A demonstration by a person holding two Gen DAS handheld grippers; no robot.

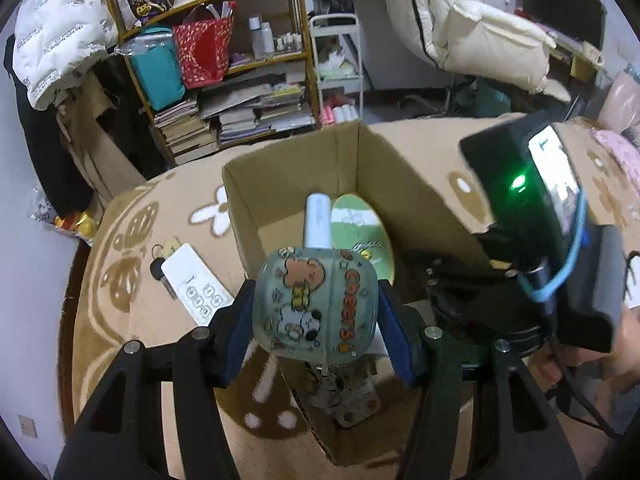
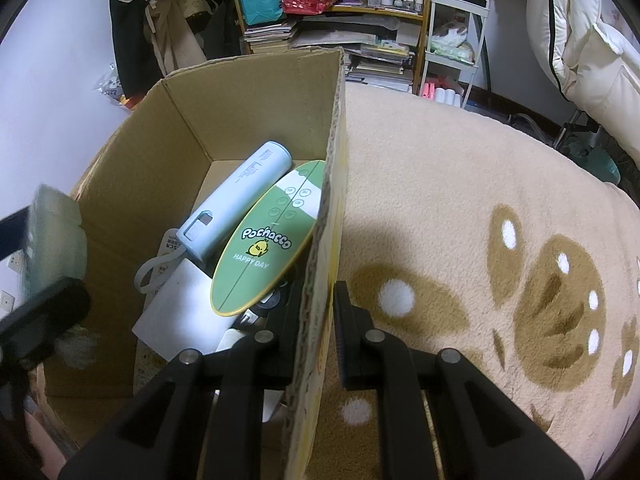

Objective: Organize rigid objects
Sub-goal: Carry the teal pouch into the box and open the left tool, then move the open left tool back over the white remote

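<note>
My left gripper (image 1: 315,320) is shut on a translucent green cup (image 1: 316,296) with cartoon stickers and the word "Cheers", held above the near end of the open cardboard box (image 1: 292,168). In the box lie a pale blue bottle (image 2: 240,200), a green oval "Pochacco" board (image 2: 268,240) and a white card (image 2: 180,312). My right gripper (image 2: 318,312) straddles the box's right wall (image 2: 336,160) and is shut on it. The cup shows blurred at the left edge (image 2: 52,232) of the right wrist view. A white remote (image 1: 192,280) and keys (image 1: 158,268) lie on the blanket left of the box.
The box stands on a beige blanket (image 2: 480,240) with brown patterns. Behind it are a crowded bookshelf (image 1: 240,100), a white cart (image 1: 336,60) and a cream chair (image 1: 480,32). The right gripper's housing (image 1: 532,216), with a lit screen, rises at the box's right side.
</note>
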